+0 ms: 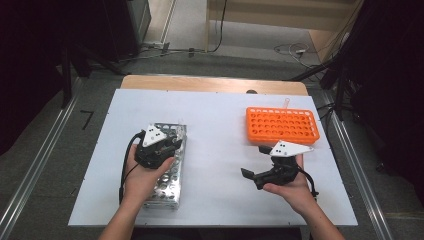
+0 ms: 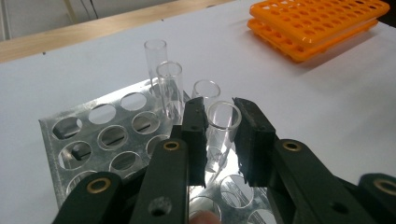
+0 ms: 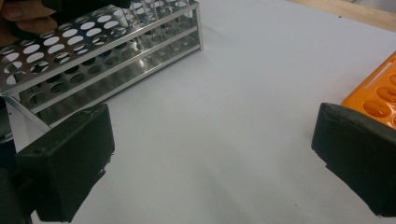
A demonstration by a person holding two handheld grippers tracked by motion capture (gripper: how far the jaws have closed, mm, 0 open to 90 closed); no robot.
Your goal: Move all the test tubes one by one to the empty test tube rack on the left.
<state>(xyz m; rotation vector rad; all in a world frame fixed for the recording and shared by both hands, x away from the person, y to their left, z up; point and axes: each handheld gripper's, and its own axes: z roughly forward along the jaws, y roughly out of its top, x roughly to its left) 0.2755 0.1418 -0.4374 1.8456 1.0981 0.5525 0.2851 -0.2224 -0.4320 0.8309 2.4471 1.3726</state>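
Clear glass tube in perforated steel rack

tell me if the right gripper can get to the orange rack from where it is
Probably yes: the right gripper is open with nothing held, and the orange rack lies just beyond that hand on bare white table.

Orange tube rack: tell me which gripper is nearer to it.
Right. The right gripper sits just in front of the orange tube rack, jaws wide open; the left gripper is across the table over the metal rack, clamping a glass tube.

No readable text, label, brand, number or sign on any rack, tube or gripper
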